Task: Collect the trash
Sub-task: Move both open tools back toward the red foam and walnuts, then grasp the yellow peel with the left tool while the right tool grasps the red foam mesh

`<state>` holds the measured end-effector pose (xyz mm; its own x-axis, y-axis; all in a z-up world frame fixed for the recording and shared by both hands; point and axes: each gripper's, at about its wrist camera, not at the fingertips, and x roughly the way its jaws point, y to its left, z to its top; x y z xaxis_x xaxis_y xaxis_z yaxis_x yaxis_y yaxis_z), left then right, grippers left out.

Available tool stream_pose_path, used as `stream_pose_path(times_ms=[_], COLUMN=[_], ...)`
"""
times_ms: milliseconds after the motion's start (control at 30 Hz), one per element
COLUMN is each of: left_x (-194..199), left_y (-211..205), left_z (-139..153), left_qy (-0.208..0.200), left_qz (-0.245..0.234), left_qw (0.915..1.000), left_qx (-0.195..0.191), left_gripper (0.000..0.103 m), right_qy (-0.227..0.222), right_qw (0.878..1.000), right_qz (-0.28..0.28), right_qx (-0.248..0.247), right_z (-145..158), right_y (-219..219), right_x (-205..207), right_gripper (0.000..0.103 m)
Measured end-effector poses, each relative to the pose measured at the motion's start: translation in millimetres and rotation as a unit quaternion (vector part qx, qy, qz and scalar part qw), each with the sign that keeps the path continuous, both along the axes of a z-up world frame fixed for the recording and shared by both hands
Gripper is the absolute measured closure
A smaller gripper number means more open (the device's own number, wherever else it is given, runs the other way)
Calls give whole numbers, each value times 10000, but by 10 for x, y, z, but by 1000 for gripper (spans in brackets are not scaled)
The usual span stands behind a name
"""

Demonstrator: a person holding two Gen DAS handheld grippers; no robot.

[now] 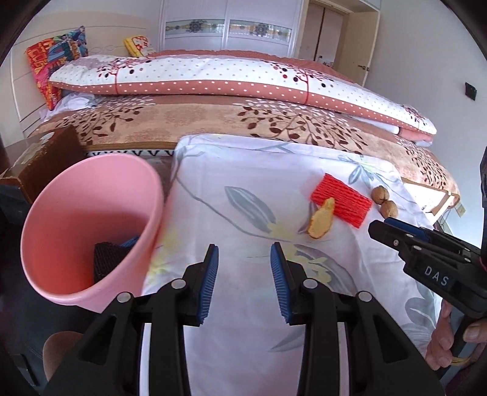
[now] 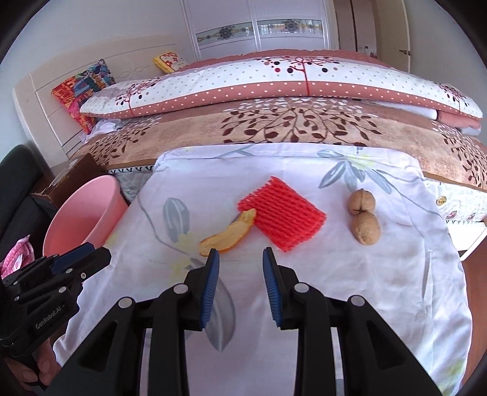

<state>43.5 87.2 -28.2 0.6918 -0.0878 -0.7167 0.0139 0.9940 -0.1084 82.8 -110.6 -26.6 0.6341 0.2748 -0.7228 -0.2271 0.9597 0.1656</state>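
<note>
A pink bin (image 1: pixel 88 225) stands at the left edge of the white floral cloth (image 1: pixel 243 189), with dark and blue scraps inside; it also shows in the right wrist view (image 2: pixel 82 210). On the cloth lie a red foam net (image 2: pixel 281 211), an orange peel (image 2: pixel 228 234) touching its left edge, and two walnuts (image 2: pixel 363 219). The net (image 1: pixel 341 201), peel (image 1: pixel 321 219) and walnuts (image 1: pixel 385 201) also show in the left wrist view. My left gripper (image 1: pixel 245 259) is open and empty above the cloth beside the bin. My right gripper (image 2: pixel 240 262) is open and empty, just short of the peel.
A bed with a brown leaf-pattern blanket (image 2: pixel 274 131) and a folded dotted quilt (image 2: pixel 274 82) lies behind the cloth. A dark wooden box (image 1: pixel 45 161) sits behind the bin. A wardrobe (image 1: pixel 228 27) stands at the back wall.
</note>
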Motion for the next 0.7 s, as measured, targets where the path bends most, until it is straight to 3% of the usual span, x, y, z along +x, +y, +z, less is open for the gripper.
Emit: stream_pose_path(times_ms=[267, 700], left_x=[318, 876], left_y=[-477, -746], left_z=[-79, -398], left_qy=[214, 773], left_qz=[-692, -793], left_qw=[9973, 9938], left_qx=[107, 100], left_gripper=[67, 68], right_qy=[233, 329], right_qw=[9990, 9986], right_qz=[-332, -313], right_qx=[213, 287], right_z=[-156, -213], right_y=[-372, -477], right_x=[122, 329], right_gripper=[74, 73])
